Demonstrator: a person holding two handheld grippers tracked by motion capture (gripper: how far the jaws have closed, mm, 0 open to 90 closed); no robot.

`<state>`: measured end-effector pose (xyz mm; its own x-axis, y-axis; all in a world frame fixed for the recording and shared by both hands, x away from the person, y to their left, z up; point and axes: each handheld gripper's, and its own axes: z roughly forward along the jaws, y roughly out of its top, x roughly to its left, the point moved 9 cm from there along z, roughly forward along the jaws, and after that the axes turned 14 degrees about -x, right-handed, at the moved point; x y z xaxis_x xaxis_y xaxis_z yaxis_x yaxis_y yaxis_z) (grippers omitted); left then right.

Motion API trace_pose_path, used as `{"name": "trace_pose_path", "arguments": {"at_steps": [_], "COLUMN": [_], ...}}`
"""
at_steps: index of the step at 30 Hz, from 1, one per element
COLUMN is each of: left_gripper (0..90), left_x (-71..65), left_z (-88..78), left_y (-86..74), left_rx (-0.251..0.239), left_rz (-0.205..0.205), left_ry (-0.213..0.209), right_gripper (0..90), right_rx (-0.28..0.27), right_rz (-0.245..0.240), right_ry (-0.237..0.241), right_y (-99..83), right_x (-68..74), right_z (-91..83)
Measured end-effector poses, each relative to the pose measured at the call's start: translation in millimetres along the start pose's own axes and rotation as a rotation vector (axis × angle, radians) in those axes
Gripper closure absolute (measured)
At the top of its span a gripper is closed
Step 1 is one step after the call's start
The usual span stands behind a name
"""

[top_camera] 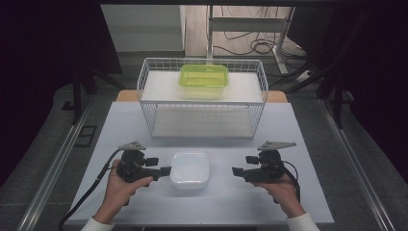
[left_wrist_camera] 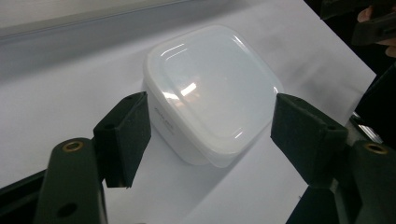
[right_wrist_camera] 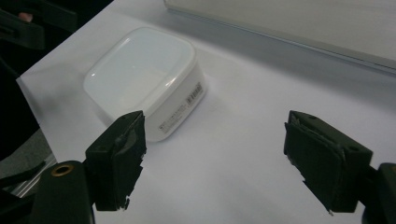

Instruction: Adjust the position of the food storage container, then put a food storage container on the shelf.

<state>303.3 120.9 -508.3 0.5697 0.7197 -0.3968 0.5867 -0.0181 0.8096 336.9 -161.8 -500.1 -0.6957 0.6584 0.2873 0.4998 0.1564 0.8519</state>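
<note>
**Two grippers flank a white box on a pale surface**

Seen from the high view, a pale surface (top_camera: 120, 125) stands in a dim room, cables trailing over the floor beyond it. At its far end sits a white wire basket (top_camera: 144, 82) with a green-lidded container (top_camera: 204, 81) on its upper shelf. Near the front edge lies a white lidded box (top_camera: 190, 169), square with rounded corners. The left gripper (top_camera: 165, 170) points at the box's left side from just beside it; the right gripper (top_camera: 237, 171) faces it from the other side, a clear gap between them. A hand holds each.

In the left gripper view, the jaws are spread wide, and the box (left_wrist_camera: 212, 88) lies just ahead of them, one corner reaching toward the gap; neither pad presses on it.

In the right gripper view, the jaws likewise stand well apart with only bare surface between them. The box (right_wrist_camera: 140, 74) rests farther off to the upper left, a printed label (right_wrist_camera: 194, 95) on its near wall.
</note>
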Motion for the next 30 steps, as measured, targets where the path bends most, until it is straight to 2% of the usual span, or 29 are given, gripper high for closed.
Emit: {"name": "trace_pose_path", "arguments": {"at_steps": [11,13,19,24,27,30], "left_gripper": [29.2,31.0,34.4,34.9,34.8,34.7], "left_x": [4.9,5.0,7.0,9.8,10.0,12.2], "left_z": [3.5,4.4,7.2,12.0,16.2,18.8], "left_y": [-2.1,-0.5,2.2,0.3,-1.6,-2.7], "left_rx": [-0.002,-0.02,-0.034,-0.016,-0.002,0.008], "left_rz": [0.009,0.005,-0.02,-0.036,-0.059,-0.079], "left_ry": [-0.008,-0.002,-0.004,-0.004,-0.013,-0.004], "right_gripper": [24.3,25.2,27.2,28.4,28.6,28.6], "right_rx": [-0.009,-0.008,-0.001,0.008,0.011,0.018], "right_rz": [0.0,0.003,0.032,0.048,0.063,0.077], "right_ry": [0.037,0.04,0.055,0.069,0.078,0.086], "right_y": [2.8,3.2,2.1,-0.9,-2.2,-3.6], "right_x": [9.6,11.2,16.9,21.4,25.5,29.6], "right_z": [1.1,2.2,11.1,21.6,28.2,35.5]}}
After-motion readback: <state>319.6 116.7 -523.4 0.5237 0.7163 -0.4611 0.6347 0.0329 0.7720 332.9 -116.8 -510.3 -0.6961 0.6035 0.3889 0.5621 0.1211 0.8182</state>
